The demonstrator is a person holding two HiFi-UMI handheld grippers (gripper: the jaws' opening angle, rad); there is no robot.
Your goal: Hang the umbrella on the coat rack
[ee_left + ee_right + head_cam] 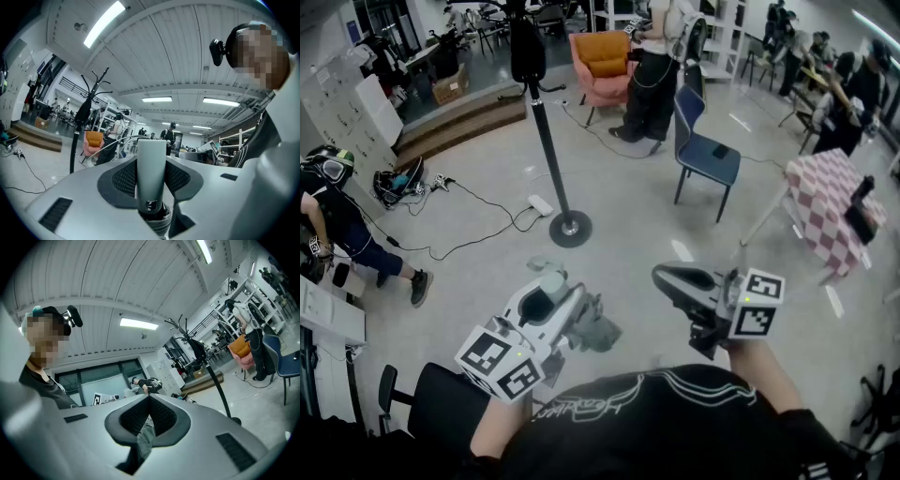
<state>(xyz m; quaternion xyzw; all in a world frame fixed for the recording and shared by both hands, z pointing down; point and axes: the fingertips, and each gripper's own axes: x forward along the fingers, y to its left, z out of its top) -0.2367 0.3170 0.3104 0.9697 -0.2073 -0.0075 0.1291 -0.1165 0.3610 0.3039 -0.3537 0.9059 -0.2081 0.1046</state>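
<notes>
Umbrella [598,328] — smooth grey cylindrical handle, crumpled grey cloth — sits clamped between the left gripper's [151,174] mesh-textured pads, in front of the person's chest. The right gripper [149,398] is pressed closed, empty. The slim black coat rack [548,141] stands well apart.

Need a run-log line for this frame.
stage: umbrella not yet hung | left claw: shut on umbrella | right claw: shut, empty | coat rack: ahead on floor, apart from both claws
</notes>
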